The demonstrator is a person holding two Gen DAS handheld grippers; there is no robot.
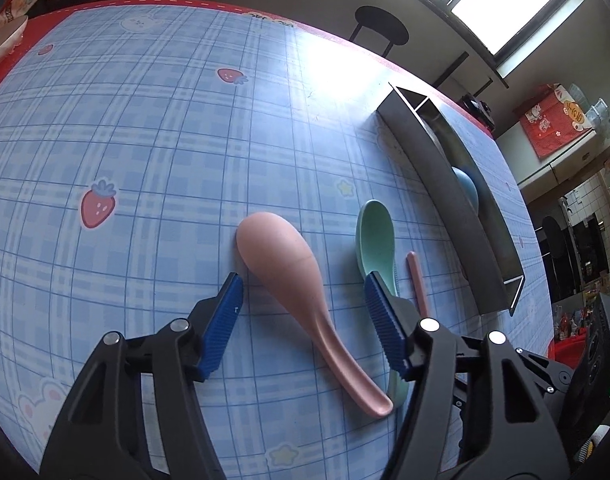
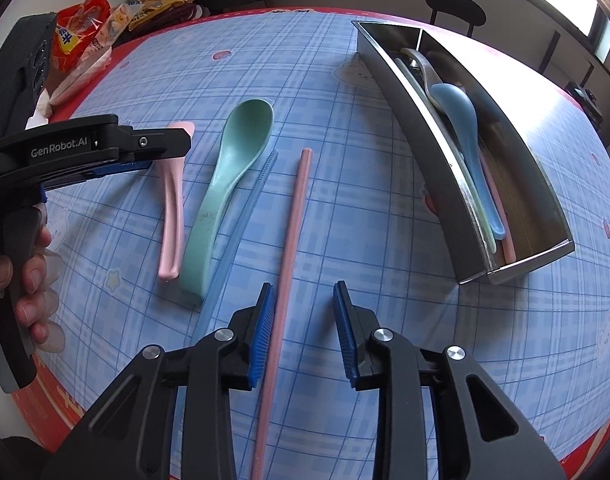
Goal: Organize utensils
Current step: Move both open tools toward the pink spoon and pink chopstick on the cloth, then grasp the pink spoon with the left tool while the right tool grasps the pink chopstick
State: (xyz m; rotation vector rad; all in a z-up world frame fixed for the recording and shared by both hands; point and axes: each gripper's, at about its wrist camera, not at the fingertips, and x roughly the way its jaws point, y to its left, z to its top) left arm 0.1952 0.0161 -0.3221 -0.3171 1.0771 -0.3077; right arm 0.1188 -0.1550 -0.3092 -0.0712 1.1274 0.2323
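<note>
A pink spoon [image 1: 293, 280] lies bowl-down on the blue checked tablecloth, between the open jaws of my left gripper [image 1: 303, 292]. It also shows in the right wrist view [image 2: 171, 216]. A green spoon [image 2: 229, 184] lies beside it, also seen in the left wrist view [image 1: 375, 236]. A pale blue chopstick [image 2: 241, 224] and a pink chopstick [image 2: 291, 240] lie to its right. My right gripper [image 2: 303, 300] is open over the pink chopstick's near part, which runs along its left finger. The steel utensil tray [image 2: 517, 258] holds a blue spoon [image 2: 461, 120] and other utensils.
Snack bags [image 2: 81, 36] and clothes sit beyond the table's far left edge. A black stool [image 2: 455, 4] stands behind the table. The red table border [image 2: 49, 392] marks the near edge. The tray [image 1: 437, 168] lies to the right of the left gripper.
</note>
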